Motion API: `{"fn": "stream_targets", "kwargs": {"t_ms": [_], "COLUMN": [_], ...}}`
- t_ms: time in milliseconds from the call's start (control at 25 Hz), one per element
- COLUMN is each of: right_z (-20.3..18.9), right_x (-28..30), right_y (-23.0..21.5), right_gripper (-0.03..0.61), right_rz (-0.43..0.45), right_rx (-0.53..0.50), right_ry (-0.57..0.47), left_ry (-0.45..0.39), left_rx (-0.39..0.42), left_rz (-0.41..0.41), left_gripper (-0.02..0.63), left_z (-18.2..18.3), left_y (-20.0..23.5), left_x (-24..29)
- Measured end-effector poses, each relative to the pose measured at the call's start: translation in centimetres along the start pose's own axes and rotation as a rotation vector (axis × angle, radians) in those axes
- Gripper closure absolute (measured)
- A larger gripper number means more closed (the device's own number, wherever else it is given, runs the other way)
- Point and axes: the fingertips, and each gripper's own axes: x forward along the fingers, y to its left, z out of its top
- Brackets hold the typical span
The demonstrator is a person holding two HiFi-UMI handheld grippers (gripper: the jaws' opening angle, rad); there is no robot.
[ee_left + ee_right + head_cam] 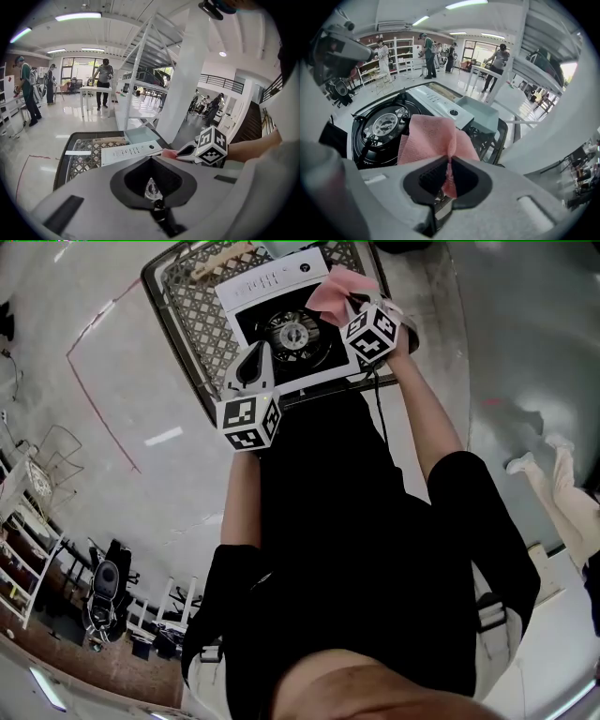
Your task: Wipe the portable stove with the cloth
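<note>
The portable stove [281,329] is white with a black burner well and sits on a black lattice table [187,306]. My right gripper [345,304] is shut on a pink cloth [336,287], which hangs over the stove's right far corner. In the right gripper view the cloth [433,138] fans out from the right gripper [450,158] above the burner [386,123] and the control panel [440,101]. My left gripper [258,352] is at the stove's near edge. Its jaws meet with nothing between them. The left gripper [150,158] faces the control panel [129,151].
A pale teal tray [480,112] lies beyond the stove on the table, next to a wooden piece [108,139]. The table's rim [63,159] runs close round the stove. White shelving [140,84] and several people stand farther off on the glossy floor.
</note>
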Motion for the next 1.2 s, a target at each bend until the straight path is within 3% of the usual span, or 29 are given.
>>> {"fn": "stream_targets", "kwargs": {"t_ms": [360, 640, 880, 1200], "right_z": [0.8, 7.6, 15.3, 19.7], "right_x": [-0.8, -5.3, -6.1, -4.5], "right_y": [-0.7, 1.2, 7.2, 16.8], "right_gripper": [0.555, 0.555, 0.555, 0.555], "right_rz": [-0.003, 0.015, 0.118, 0.314], "right_rx": [0.023, 0.039, -0.090, -0.315], "right_ry": [-0.034, -0.253, -0.364, -0.383], "left_ry": [0.006, -0.019, -0.053, -0.110], "left_rx": [-0.007, -0.043, -0.107, -0.216], "left_rz": [0.010, 0.067, 0.145, 0.286], "left_gripper": [0.614, 0.615, 0.614, 0.614], "left_z": [0.0, -0.2, -0.3, -2.2], "left_y": [0.1, 2.6, 6.5, 10.3], "left_x": [0.3, -1.3, -3.8, -8.4]}}
